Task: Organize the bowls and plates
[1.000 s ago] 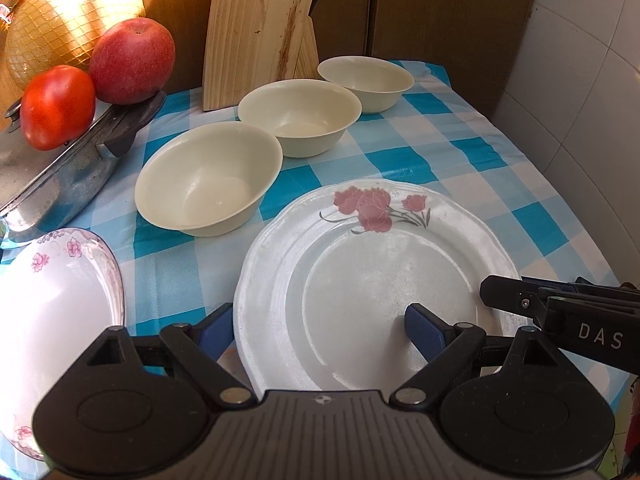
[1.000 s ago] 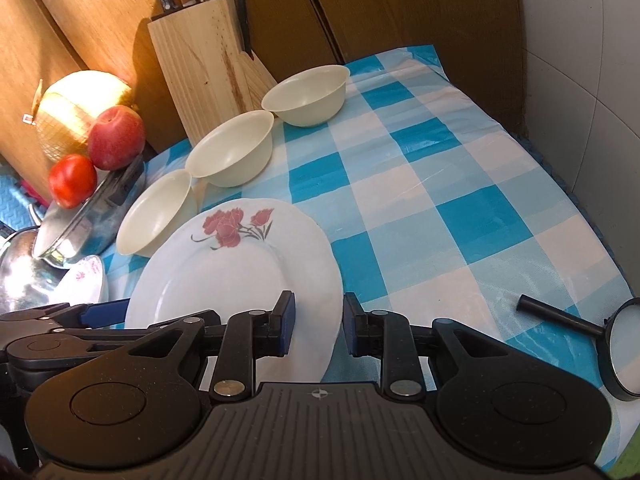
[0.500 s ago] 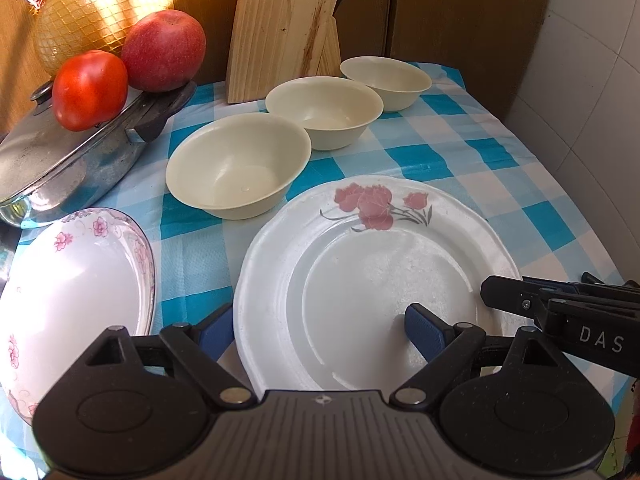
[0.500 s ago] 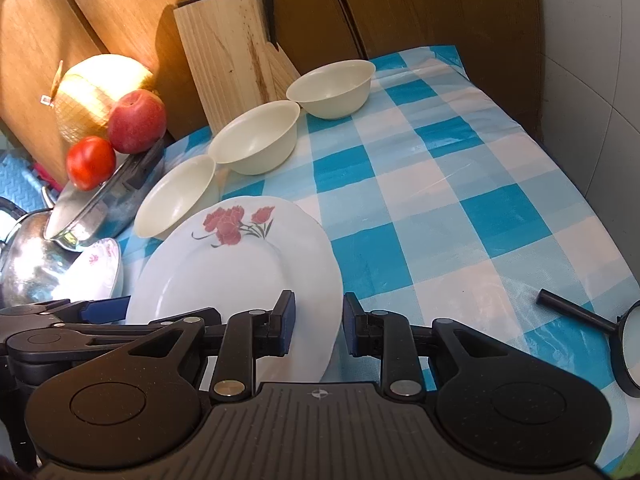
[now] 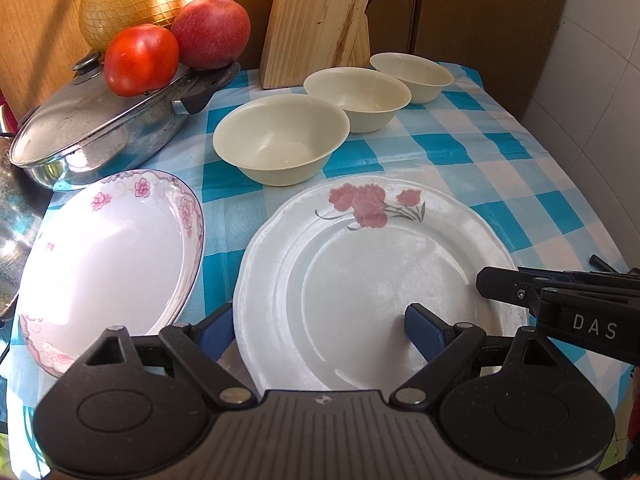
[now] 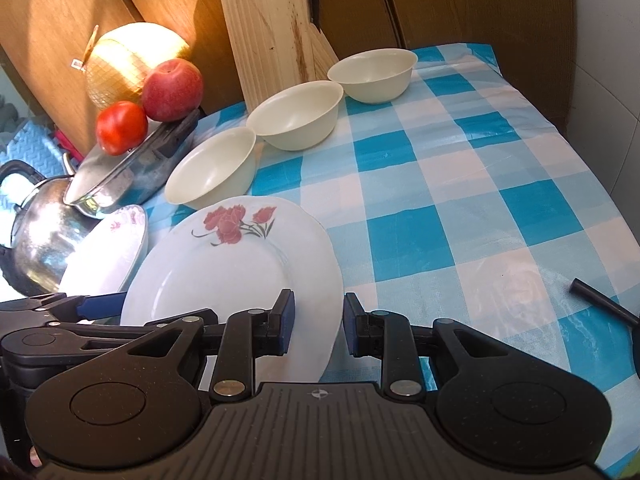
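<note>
The left gripper (image 5: 320,326) stands wide, its blue pads either side of the near rim of a white plate with red flowers (image 5: 372,272); one pad lies over the plate's well, the other just outside the rim. The right gripper (image 5: 560,304) reaches in at the plate's right edge. A pink-flowered plate (image 5: 108,256) lies beside it. Three cream bowls (image 5: 280,136) line up behind on the blue checked cloth (image 5: 480,148), near a lidded pan (image 5: 92,128) bearing a tomato (image 5: 140,60) and an apple (image 5: 210,32).
</note>
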`<state>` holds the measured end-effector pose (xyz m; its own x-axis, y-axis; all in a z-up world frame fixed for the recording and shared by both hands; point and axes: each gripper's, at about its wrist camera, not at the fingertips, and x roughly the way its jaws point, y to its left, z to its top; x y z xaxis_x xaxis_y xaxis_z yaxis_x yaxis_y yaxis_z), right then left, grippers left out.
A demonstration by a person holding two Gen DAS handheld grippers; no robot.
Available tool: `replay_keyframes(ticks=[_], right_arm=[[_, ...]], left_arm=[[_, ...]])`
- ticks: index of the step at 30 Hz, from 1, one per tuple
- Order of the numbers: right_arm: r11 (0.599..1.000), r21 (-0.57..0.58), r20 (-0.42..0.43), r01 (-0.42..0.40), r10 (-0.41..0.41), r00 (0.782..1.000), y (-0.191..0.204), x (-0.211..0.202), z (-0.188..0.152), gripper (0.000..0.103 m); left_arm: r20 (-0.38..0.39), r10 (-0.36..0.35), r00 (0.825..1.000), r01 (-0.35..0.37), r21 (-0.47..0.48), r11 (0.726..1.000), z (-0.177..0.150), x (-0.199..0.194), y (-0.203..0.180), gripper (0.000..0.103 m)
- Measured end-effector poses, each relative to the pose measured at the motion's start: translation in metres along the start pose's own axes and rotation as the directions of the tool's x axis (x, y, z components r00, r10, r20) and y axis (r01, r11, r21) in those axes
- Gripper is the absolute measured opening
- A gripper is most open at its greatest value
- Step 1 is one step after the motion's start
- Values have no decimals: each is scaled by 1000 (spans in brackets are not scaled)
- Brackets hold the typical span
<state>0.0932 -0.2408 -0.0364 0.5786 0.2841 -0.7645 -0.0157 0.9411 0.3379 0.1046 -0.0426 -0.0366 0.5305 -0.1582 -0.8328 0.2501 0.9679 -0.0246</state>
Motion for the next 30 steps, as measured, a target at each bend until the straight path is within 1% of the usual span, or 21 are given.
replay_keyframes(ticks=[16,24,30], right_arm=[[996,-90,-28,-30,28,999,27,1,-15,34],[991,-128,-54,-46,40,998,39,3,-24,34],[987,-154,-68,-49,39,997,46,3,-31,35]], left_arm=[[-1,42,999,-42,-41,998,-27,-15,18,84],[-16,50,999,-51,-62,997,-41,-20,28,84],[-14,55,998,-56,-64,996,-49,-25,31,84]])
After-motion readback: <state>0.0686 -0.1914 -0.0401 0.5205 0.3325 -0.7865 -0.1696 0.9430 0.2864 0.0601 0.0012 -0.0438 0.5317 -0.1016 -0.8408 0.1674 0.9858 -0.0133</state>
